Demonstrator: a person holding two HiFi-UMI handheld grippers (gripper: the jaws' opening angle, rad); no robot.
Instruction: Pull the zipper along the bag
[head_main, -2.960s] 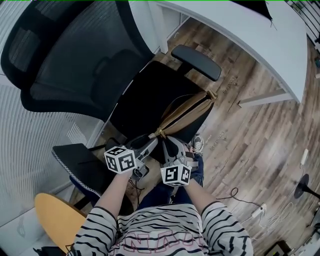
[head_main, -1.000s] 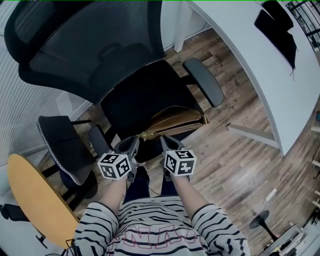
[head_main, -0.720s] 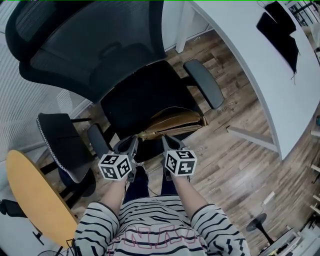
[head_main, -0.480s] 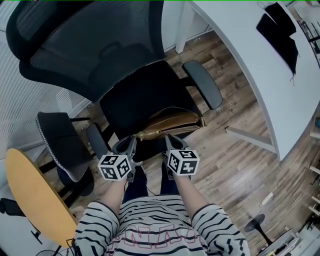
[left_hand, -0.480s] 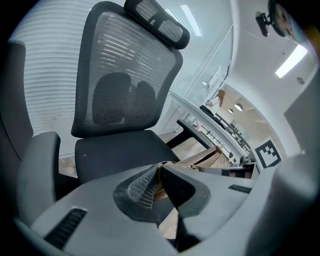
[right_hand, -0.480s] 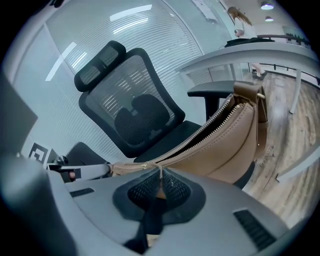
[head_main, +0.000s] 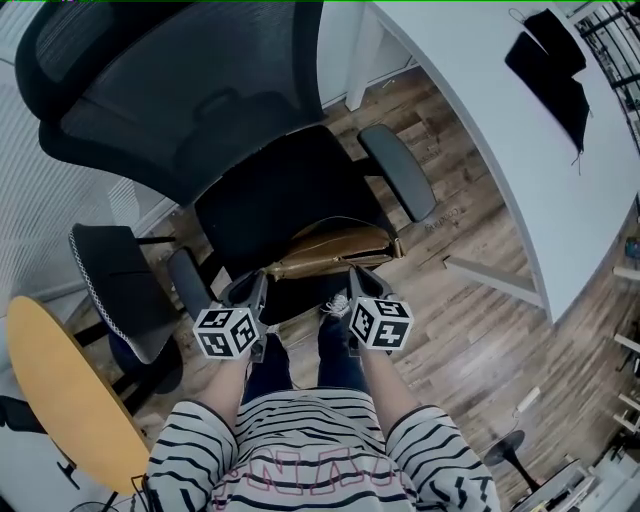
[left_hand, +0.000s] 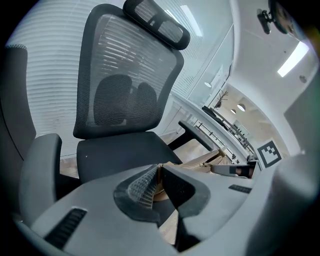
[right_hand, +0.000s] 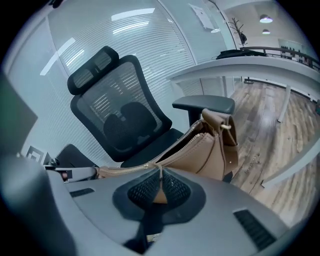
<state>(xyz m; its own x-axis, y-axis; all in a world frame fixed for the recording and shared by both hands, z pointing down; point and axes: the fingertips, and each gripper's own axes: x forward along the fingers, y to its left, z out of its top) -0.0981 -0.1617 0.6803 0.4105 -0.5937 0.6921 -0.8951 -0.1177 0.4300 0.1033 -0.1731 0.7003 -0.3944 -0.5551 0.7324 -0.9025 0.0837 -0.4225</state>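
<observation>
Wooden plank floor (head_main: 480, 300): fills the right half of the head view.

White desk (head_main: 500, 130): curved front edge, runs along the upper right. A dark cloth (head_main: 548, 60) lies near its far right corner.

Office chair (head_main: 180, 90): black, mesh back with a headrest. Its seat (head_main: 270, 200) faces the person, and one padded armrest (head_main: 397, 185) shows on the right side.

Table (head_main: 60, 400): round, yellow top, at the lower left.

Second chair (head_main: 115, 290): dark, with a pale edge trim, just left of the office chair.

Person (head_main: 300, 450): striped sleeves, both arms reaching toward the seat.

Bag (head_main: 335, 245): tan, lying along the front edge of the seat, with its far end toward the armrest.

Left gripper (left_hand: 159, 172): jaws closed narrow on the near end of the bag, at the seat's front left.

Right gripper (right_hand: 160, 182): jaws pinched together on the zipper pull (right_hand: 160, 192), just beside the left gripper.

Zipper (right_hand: 185, 142): metal teeth, gaping open from the pull to the bag's far end.
</observation>
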